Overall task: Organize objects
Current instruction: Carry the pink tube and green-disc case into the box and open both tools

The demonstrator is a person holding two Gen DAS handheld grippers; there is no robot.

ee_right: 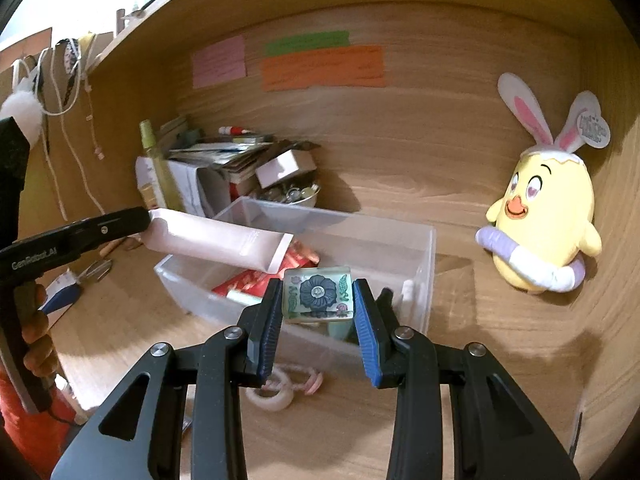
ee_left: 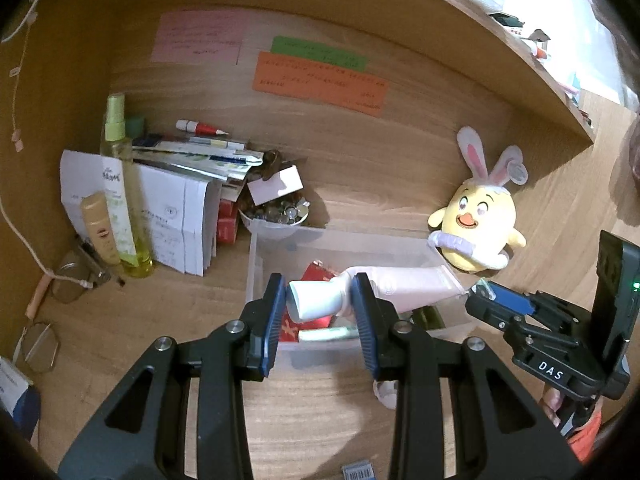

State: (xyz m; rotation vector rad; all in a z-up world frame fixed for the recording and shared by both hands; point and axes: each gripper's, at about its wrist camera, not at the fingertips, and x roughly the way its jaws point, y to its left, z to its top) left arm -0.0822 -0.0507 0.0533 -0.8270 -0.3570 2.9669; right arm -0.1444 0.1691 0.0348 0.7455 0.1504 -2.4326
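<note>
Left wrist view: the left gripper [ee_left: 320,300] clamps the white cap of a soft pink tube [ee_left: 404,286] held above a clear plastic bin [ee_left: 256,256]. The right gripper [ee_right: 318,300] pinches a small glossy flower-printed block [ee_right: 318,294] over the same bin. Around: a fuzzy yellow plush chick [ee_right: 544,216], a paper stack [ee_left: 176,216], a slim spray bottle [ee_left: 124,196].

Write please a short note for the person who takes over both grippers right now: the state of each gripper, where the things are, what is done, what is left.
Left gripper: shut on the pink tube, by its white cap, above the clear bin.
Right gripper: shut on the flower tile, also above the bin.
Done: red packets lie in the bin.
Left: set both down; the white tape roll is on the desk in front of the bin.
</note>
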